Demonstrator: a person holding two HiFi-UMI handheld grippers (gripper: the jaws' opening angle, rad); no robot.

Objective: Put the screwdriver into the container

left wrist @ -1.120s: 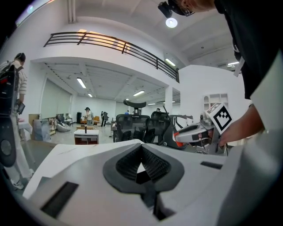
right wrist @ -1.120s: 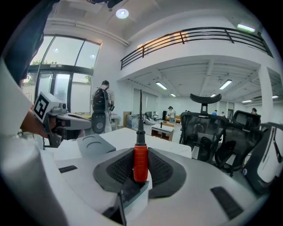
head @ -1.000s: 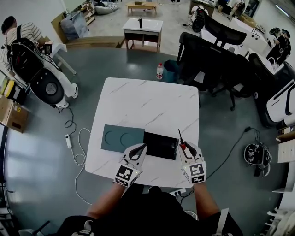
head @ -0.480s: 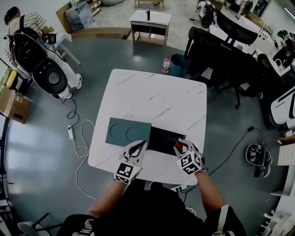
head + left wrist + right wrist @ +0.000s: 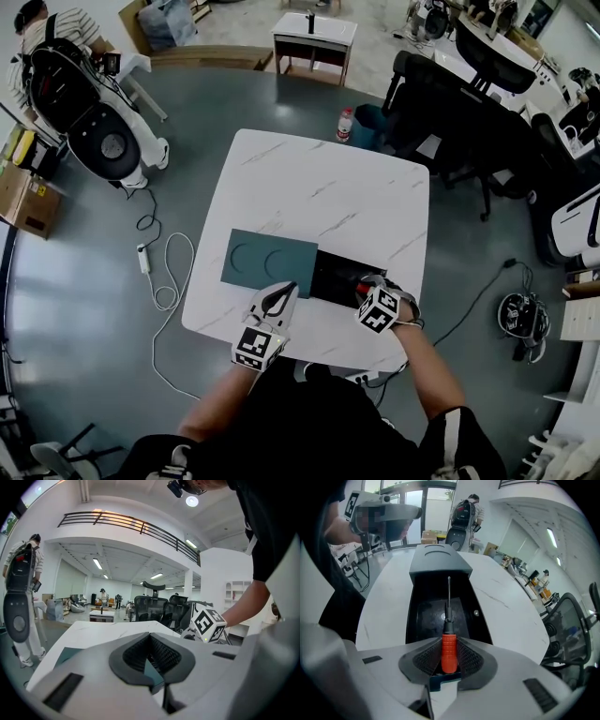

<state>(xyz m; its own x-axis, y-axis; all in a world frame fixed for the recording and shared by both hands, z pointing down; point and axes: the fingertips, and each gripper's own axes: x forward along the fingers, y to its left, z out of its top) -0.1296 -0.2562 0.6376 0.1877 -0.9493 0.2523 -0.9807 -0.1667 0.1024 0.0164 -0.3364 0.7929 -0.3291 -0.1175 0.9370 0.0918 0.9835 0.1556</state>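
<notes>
Over the open black container (image 5: 425, 617) on your desk (image 5: 386, 597), your right claw (image 5: 449, 652) is clamped on the screwdriver (image 5: 448, 645), with its shaft aimed into the box. Lowering and release look like what remains. Your left claw (image 5: 150, 656) is together, empty.

The person wears a black top (image 5: 319, 433) with pale stripes (image 5: 447, 433) at the right shoulder, and it leaves the forearms bare. The left hand-held gripper (image 5: 285, 291) and the right hand-held gripper (image 5: 364, 285) are built alike. Each has a smooth white shell, dark grey jaws whose inner pads (image 5: 466, 660) are finely ribbed (rather like a rasp), and narrow black slots (image 5: 371, 659) set into the shell on either side. Each also carries a white cube (image 5: 378, 310) printed with black square markers on its faces.
</notes>
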